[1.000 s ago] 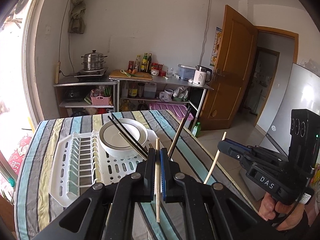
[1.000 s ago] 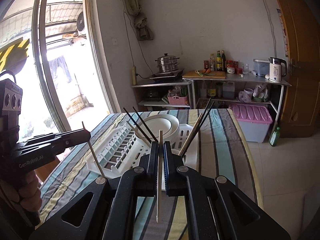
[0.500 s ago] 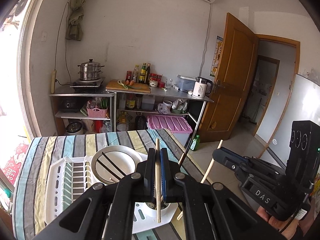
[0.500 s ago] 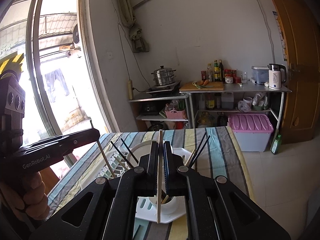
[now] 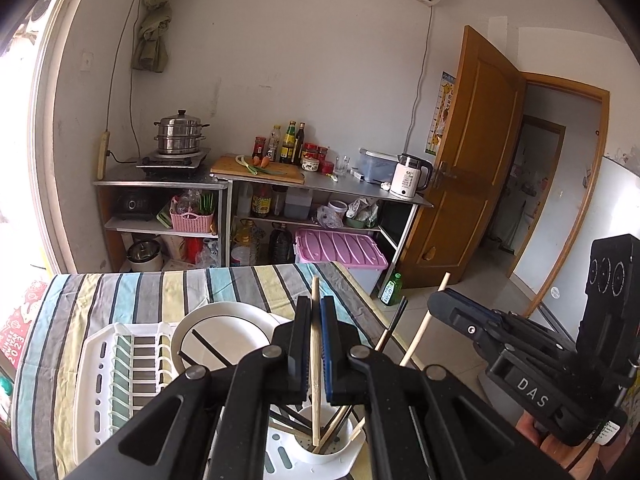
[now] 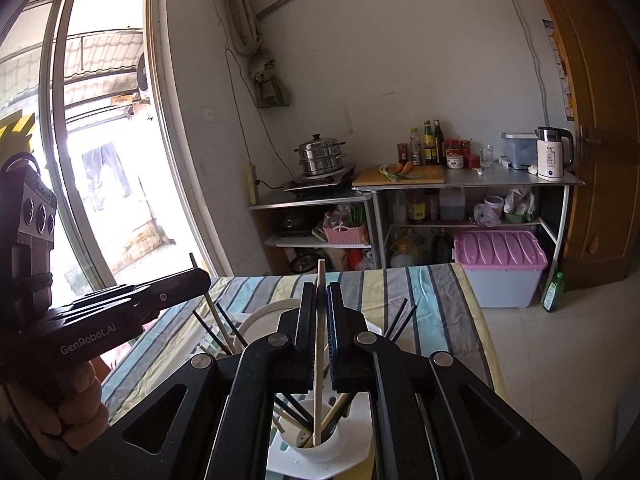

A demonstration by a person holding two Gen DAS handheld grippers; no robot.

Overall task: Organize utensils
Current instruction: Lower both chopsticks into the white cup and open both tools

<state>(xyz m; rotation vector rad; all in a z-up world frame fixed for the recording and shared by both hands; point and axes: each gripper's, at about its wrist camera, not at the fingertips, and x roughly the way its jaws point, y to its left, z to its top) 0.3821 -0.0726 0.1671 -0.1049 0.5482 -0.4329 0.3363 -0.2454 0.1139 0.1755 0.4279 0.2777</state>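
Note:
My left gripper point(image 5: 315, 302) is shut on a pale wooden chopstick point(image 5: 315, 364) held nearly upright. Its lower end reaches into the mouth of a white utensil cup point(image 5: 349, 437) at the corner of a white drying rack point(image 5: 120, 364). My right gripper point(image 6: 321, 289) is shut on a second wooden chopstick point(image 6: 317, 364), whose tip sits in the same cup point(image 6: 325, 449). The cup holds several black and wooden chopsticks. A white plate point(image 5: 236, 326) on the rack carries black chopsticks point(image 5: 208, 347). Each gripper shows in the other's view: right gripper point(image 5: 442, 300), left gripper point(image 6: 198, 276).
The rack lies on a table with a striped cloth point(image 5: 132, 290); the table's right edge drops to the tiled floor. Behind stand metal shelves with a steamer pot point(image 5: 180, 136), bottles and a kettle point(image 5: 410, 174), a pink-lidded box point(image 5: 340, 248) and a wooden door point(image 5: 472, 184).
Both grippers have carried their chopsticks forward over the rack. The cup, out of sight a second ago, now lies under the sticks' lower ends. The jaws stay shut.

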